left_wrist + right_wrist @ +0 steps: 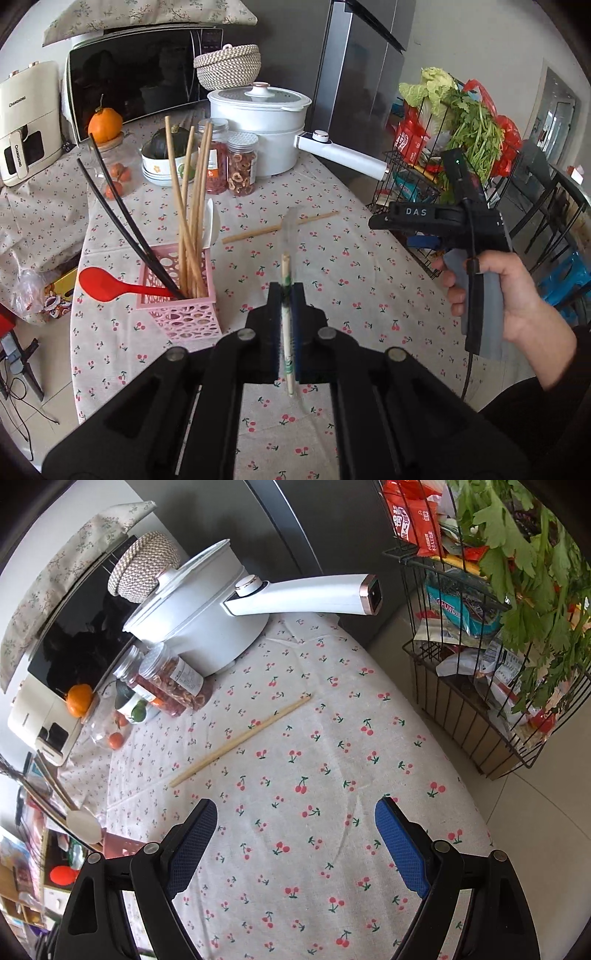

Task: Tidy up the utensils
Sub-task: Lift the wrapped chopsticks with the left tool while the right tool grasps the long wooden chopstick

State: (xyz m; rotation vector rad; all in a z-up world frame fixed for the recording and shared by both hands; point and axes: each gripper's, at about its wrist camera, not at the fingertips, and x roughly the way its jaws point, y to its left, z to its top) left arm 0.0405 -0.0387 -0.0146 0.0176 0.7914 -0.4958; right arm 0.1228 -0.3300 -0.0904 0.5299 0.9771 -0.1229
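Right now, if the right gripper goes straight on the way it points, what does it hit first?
Probably the bare cherry-print tablecloth. The right gripper is open, angled down at the cloth, nothing between its fingers. The loose chopstick lies farther ahead and left; depth is unclear.

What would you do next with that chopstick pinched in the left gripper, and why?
Probably carry it over to the pink basket and drop it in. The left gripper is shut on a chopstick, and the other chopsticks already stand in that basket. One more lies on the tablecloth.
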